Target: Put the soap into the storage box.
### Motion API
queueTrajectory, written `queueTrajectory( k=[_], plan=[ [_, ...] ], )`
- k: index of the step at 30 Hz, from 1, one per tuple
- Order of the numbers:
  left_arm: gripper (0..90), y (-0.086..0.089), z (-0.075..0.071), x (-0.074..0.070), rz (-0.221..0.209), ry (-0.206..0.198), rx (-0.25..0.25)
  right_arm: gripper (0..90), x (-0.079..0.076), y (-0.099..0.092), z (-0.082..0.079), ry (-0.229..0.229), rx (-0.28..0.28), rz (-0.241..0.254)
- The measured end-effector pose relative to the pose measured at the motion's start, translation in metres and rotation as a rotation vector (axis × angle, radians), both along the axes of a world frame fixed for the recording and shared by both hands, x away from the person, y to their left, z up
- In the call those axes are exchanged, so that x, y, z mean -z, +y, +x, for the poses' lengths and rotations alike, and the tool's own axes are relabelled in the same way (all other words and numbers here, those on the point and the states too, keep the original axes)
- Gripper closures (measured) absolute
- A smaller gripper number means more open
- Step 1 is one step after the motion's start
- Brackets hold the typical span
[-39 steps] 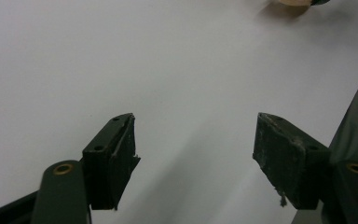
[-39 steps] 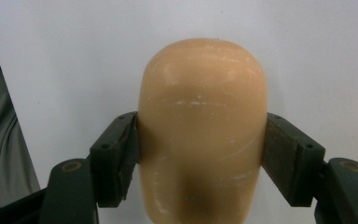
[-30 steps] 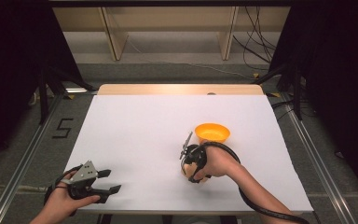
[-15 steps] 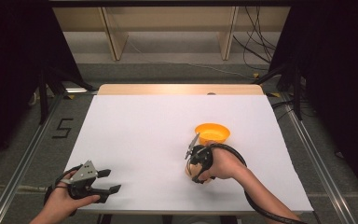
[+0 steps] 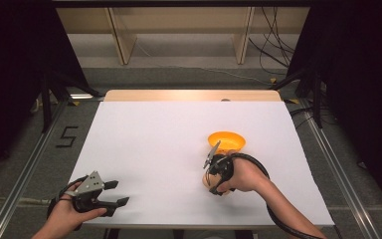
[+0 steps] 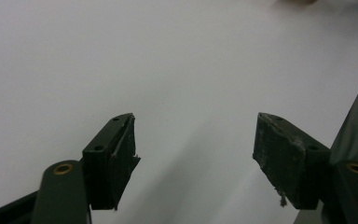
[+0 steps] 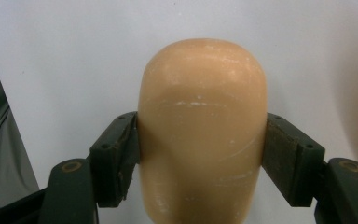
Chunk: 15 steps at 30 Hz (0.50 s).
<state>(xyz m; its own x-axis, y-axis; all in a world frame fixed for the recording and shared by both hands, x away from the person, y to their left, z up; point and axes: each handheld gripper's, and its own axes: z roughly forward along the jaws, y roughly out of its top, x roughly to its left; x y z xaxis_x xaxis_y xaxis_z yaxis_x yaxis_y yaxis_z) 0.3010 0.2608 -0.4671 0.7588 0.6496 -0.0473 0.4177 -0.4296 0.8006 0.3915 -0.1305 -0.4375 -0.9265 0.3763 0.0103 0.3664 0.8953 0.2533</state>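
**Right claw clamped on a tan rounded block, left claw spread over bare desk**

Your left claw (image 5: 115,193) sits at about 7 o'clock on the white desk (image 5: 169,134), close to the near edge, with your left hand (image 5: 67,216) wrapped around its body. In the left gripper view its jaws stand wide apart with nothing between them, and bare white desk surface lies beyond them.

Toward 4 o'clock on the desk, your right hand (image 5: 243,177) holds the right claw (image 5: 210,180), which points back toward the near edge. In the right gripper view its two jaws press against opposite sides of a tan rounded block (image 7: 203,135); the block's domed end points away from the camera, and its surface shows faint scratches. In the high view the block (image 5: 208,181) shows as a small tan patch just left of your hand.

Just beyond the right claw, at about 3 o'clock, an orange bowl (image 5: 226,141) rests on the desk, apart from the block.
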Motion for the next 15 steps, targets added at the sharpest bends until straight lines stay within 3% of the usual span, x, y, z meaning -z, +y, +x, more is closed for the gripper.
queueTrajectory(
  k=[3, 5, 6, 12, 13, 15],
  plan=[
    [29.3, 0.0001, 0.0, 0.0, 0.001, -0.001, 0.0, 33.5, -0.0004, -0.0024, 0.0002, 0.001, 0.0, 0.006],
    [29.4, 0.0, 0.0, 0.0001, 0.0, -0.001, 0.0, 33.5, -0.0015, -0.0032, -0.0023, 0.019, 0.038, 0.008],
    [29.4, 0.0003, -0.0001, -0.0004, 0.007, 0.001, 0.001, 33.5, -0.0006, -0.004, -0.0006, 0.012, 0.012, 0.013],
    [29.3, 0.0004, -0.0001, -0.0005, 0.007, 0.001, 0.001, 33.5, 0.0003, -0.0083, -0.0011, 0.013, 0.025, 0.018],
    [29.3, 0.0004, -0.0002, -0.0006, 0.007, 0.001, 0.0, 33.5, -0.0006, -0.0088, -0.0021, 0.015, 0.047, 0.011],
    [29.3, 0.0004, -0.0001, -0.0007, 0.005, 0.001, 0.0, 33.5, -0.0001, -0.01, -0.0008, 0.008, 0.024, 0.023]
  ],
)
